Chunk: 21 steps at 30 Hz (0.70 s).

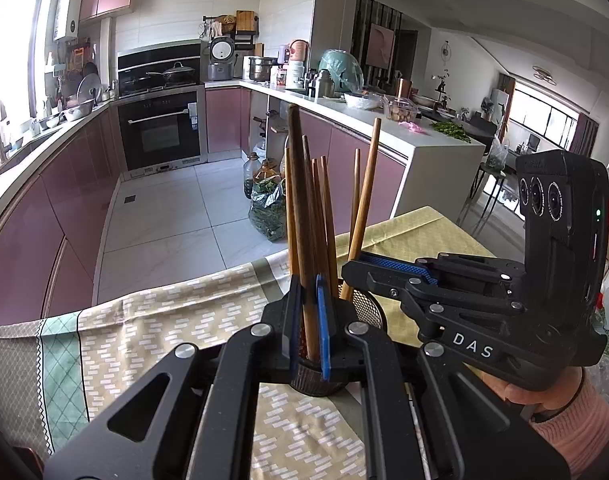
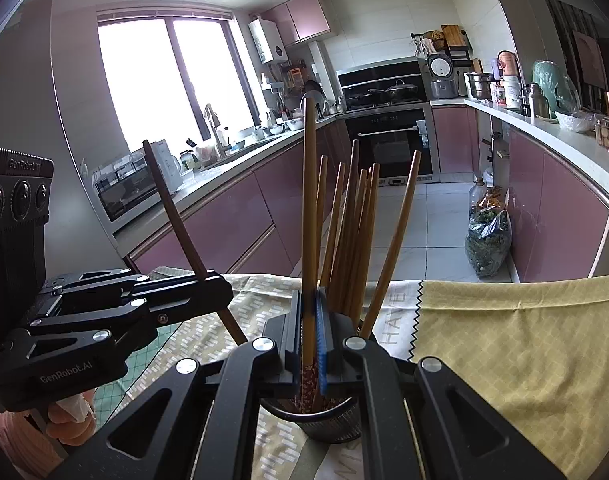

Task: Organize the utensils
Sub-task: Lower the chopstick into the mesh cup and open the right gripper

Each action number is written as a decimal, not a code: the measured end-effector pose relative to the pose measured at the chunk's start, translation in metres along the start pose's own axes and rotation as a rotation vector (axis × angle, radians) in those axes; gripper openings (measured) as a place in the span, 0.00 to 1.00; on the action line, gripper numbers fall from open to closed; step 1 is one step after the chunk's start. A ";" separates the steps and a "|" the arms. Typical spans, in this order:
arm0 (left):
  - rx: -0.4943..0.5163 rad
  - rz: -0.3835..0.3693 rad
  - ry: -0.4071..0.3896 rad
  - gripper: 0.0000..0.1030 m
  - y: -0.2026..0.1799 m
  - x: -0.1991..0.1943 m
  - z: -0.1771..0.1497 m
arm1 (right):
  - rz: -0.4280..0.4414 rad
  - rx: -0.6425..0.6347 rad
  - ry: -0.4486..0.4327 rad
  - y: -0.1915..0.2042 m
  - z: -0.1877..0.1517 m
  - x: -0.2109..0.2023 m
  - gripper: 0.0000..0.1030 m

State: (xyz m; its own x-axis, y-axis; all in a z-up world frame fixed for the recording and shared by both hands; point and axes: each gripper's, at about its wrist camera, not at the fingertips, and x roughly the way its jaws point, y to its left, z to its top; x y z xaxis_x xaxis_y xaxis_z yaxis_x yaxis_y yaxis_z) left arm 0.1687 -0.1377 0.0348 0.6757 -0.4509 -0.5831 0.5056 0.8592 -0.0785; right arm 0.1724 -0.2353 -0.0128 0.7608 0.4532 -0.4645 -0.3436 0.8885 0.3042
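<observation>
Chopstick holder (image 2: pixel 332 420): most chopsticks (image 2: pixel 352 232) stowed; my left gripper (image 1: pixel 308 320) and right gripper (image 2: pixel 310 332) each clamp one last stick above it

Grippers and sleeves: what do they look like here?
Both grippers, left and right, are matte black linkages with silver rivets and blue finger pads. White markings read "DAS" and "GenRobot.AI". Each body carries three round lenses; one shows a green light. Sleeve: pink knit.

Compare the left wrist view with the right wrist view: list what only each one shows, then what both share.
Left wrist only: the living area with a far window and greens on the counter end.
Right wrist only: the big kitchen window and sink faucet.
Both: the mesh holder of chopsticks, each gripper shut on one chopstick, the patterned cloth, the oven.
</observation>
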 end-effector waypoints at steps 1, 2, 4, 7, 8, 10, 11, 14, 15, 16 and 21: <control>-0.001 0.000 0.001 0.08 0.000 0.002 0.000 | 0.001 0.000 0.002 0.000 0.000 0.001 0.06; 0.000 0.000 0.003 0.08 0.000 0.004 0.001 | 0.001 0.001 0.004 -0.001 0.000 0.002 0.06; -0.001 0.003 0.004 0.08 -0.001 0.006 -0.001 | 0.001 0.003 0.007 -0.002 -0.001 0.003 0.06; -0.003 0.002 0.009 0.08 -0.001 0.012 0.002 | 0.001 0.006 0.014 -0.003 -0.002 0.004 0.06; -0.004 0.001 0.012 0.08 0.000 0.015 0.003 | 0.000 0.006 0.016 -0.004 -0.002 0.005 0.06; -0.010 -0.007 0.021 0.08 0.001 0.019 0.004 | -0.001 0.009 0.020 -0.004 -0.003 0.006 0.06; -0.012 -0.006 0.025 0.08 0.002 0.022 0.004 | -0.001 0.011 0.022 -0.005 -0.003 0.007 0.06; -0.015 -0.010 0.037 0.08 0.003 0.030 0.007 | -0.002 0.019 0.027 -0.008 -0.003 0.009 0.06; -0.020 -0.013 0.043 0.08 0.005 0.033 0.008 | -0.001 0.021 0.028 -0.008 -0.003 0.009 0.06; -0.020 -0.013 0.047 0.08 0.005 0.036 0.008 | 0.000 0.023 0.031 -0.009 -0.003 0.010 0.06; -0.022 -0.020 0.071 0.08 0.008 0.051 0.010 | -0.001 0.029 0.039 -0.012 -0.003 0.013 0.06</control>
State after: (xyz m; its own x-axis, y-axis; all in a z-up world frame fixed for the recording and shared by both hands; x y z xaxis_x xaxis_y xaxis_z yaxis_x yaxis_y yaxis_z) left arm 0.2123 -0.1556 0.0126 0.6256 -0.4499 -0.6374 0.5061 0.8558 -0.1074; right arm 0.1852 -0.2400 -0.0248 0.7392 0.4549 -0.4966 -0.3258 0.8869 0.3275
